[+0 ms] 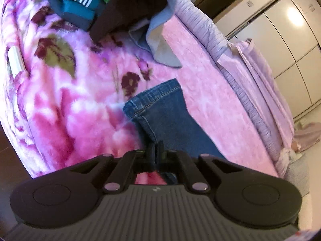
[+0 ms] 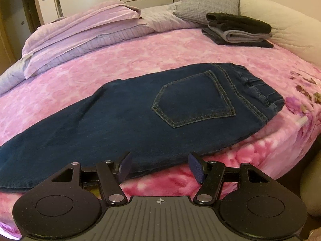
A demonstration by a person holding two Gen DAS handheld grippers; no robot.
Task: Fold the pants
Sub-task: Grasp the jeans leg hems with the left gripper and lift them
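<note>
The big pink blanket (image 2: pixel 140 60) is soft and fluffy, with flowers on it, and it covers the whole bed under both grippers. On top of it lie the jeans (image 2: pixel 120 116), spread out flat just ahead of the right gripper (image 2: pixel 160 168), already doubled so one leg is on the other, with the back pocket (image 2: pixel 192 98) facing up, ahead and a bit to the right. The jeans are thick blue denim, so I think they will feel heavy and a little stiff, bend in big folds, and not slip much on the fuzzy blanket. The right gripper is wide apart with nothing in it, and its blue pads (image 2: pixel 197 167) hover right at the near edge of the jeans. The left gripper (image 1: pixel 156 150) is squeezed tight on the jeans down by the leg end, and the hem (image 1: pixel 154 96) with its thick stitched seam sticks out ahead of it. A good place to hold looks like the thick edges: the hem and the waistband (image 2: pixel 258 88), far ahead to the right. Far ahead of the right gripper sits a neat stack of folded clothes (image 2: pixel 238 30).
</note>
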